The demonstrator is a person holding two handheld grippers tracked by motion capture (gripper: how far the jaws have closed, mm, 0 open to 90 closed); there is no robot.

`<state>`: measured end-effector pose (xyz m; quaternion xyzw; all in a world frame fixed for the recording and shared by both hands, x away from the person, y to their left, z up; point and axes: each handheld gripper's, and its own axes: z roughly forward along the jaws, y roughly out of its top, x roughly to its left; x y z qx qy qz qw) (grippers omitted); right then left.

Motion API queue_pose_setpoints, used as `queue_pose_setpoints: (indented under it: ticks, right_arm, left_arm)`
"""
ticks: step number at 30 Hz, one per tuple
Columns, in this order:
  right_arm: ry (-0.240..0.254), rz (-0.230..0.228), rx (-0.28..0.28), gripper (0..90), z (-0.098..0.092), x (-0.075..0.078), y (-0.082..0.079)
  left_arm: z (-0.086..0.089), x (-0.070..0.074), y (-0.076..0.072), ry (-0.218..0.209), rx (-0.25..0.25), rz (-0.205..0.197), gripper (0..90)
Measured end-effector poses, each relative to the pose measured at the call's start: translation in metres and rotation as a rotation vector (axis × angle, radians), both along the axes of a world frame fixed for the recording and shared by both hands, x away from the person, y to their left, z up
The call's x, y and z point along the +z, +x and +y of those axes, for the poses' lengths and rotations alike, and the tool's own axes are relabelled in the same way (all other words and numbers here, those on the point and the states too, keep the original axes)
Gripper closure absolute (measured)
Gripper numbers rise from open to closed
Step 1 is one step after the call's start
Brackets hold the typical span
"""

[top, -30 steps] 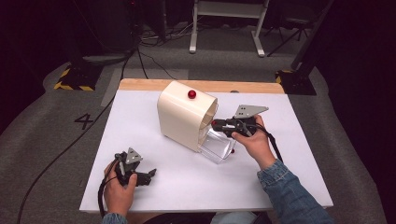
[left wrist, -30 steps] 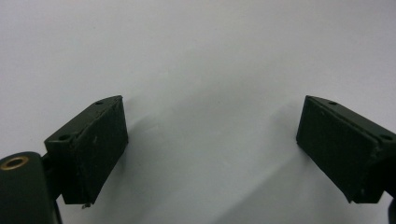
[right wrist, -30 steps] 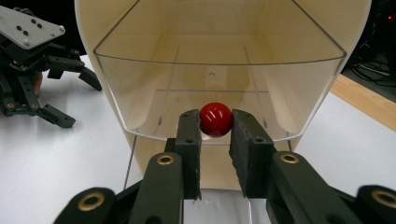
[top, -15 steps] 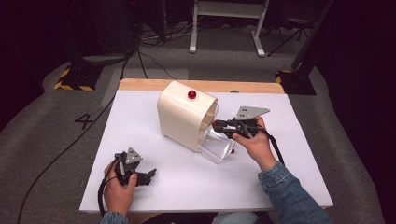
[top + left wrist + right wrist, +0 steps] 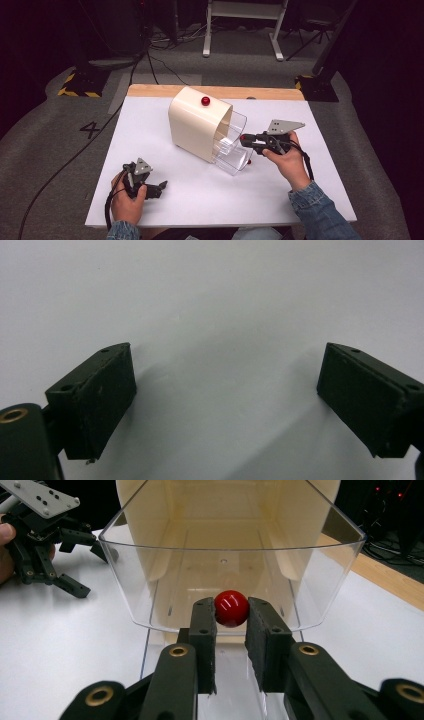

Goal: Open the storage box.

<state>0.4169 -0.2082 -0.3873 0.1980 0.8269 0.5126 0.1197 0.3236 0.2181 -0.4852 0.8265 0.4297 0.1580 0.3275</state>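
Drawer (image 5: 231,145), clear plastic, is pulled partway out of the cream cabinet (image 5: 197,125) on the counter (image 5: 200,200). Its red knob (image 5: 231,608) is clamped between right gripper (image 5: 231,625) fingers. Likely light, rigid, slick; best held by the knob. Left gripper (image 5: 225,390) fingers are spread, empty.

I am holding my right gripper (image 5: 231,625) roughly level, its pads pressing inward from both sides. My right hand (image 5: 287,159) is wrapping the body. My left gripper (image 5: 227,405) is resting low, jaws standing wide apart, left hand (image 5: 126,202) gripping behind.
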Motion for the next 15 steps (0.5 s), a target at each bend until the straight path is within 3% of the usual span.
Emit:
queue_pose_setpoints:
  ticks: [15]
  right_arm:
    - [0.007,-0.002,-0.020,74.2,-0.021,0.000,-0.015]
  left_arm:
    - [0.000,0.000,0.000,-0.006,0.000,0.007,8.2]
